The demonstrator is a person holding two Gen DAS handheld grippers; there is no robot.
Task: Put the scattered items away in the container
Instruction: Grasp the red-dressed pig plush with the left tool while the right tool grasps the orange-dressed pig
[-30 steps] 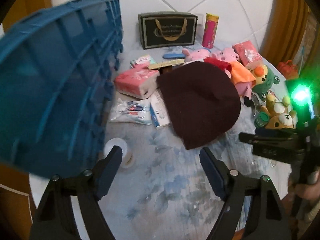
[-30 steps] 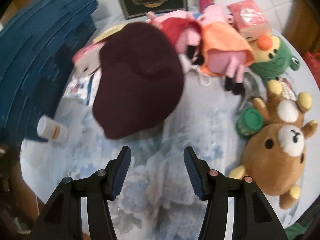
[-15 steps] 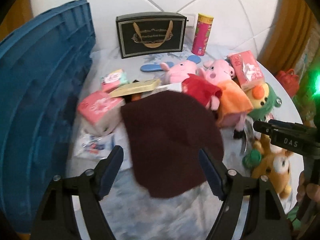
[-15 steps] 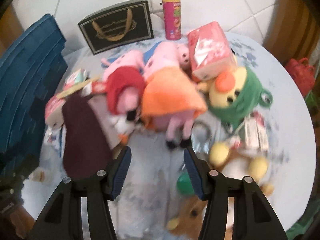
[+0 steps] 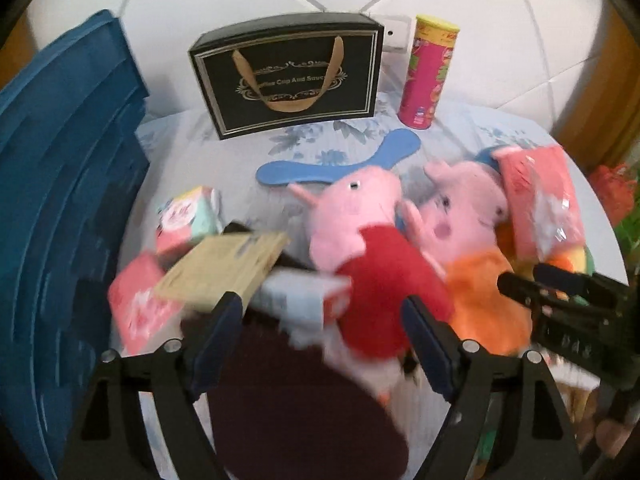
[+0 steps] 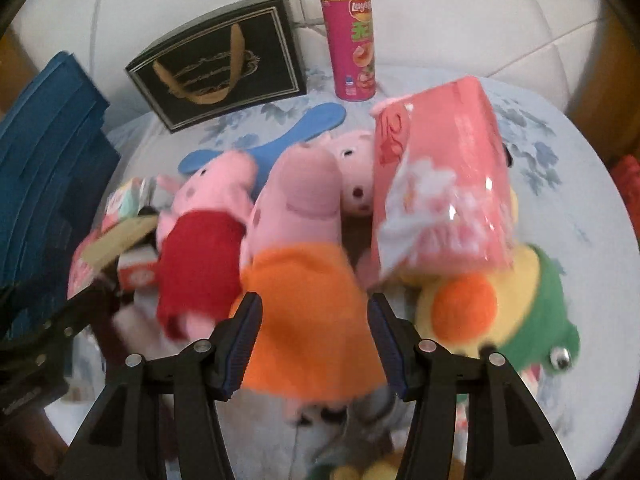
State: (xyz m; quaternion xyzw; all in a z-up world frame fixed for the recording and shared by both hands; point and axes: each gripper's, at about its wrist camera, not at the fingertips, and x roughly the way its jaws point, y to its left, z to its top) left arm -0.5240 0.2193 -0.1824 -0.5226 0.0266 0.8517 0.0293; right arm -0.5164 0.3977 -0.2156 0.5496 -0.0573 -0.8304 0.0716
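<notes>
While both grippers hang empty over clutter, left gripper jaws just widening above maroon hat, right gripper spread over orange-dressed pig; blue container stands left. Risk: crowded toys snag, wrong item dragged off table.

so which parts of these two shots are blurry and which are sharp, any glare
Left wrist view: the black gift box with gold handles and pink crisp tube are fairly sharp; the red-dressed pink plush pig and tan flat box smear. Right wrist view: the orange-dressed pink plush pig smears; small glints on the pink plastic-wrapped tissue pack. Both bow at the edges.
</notes>
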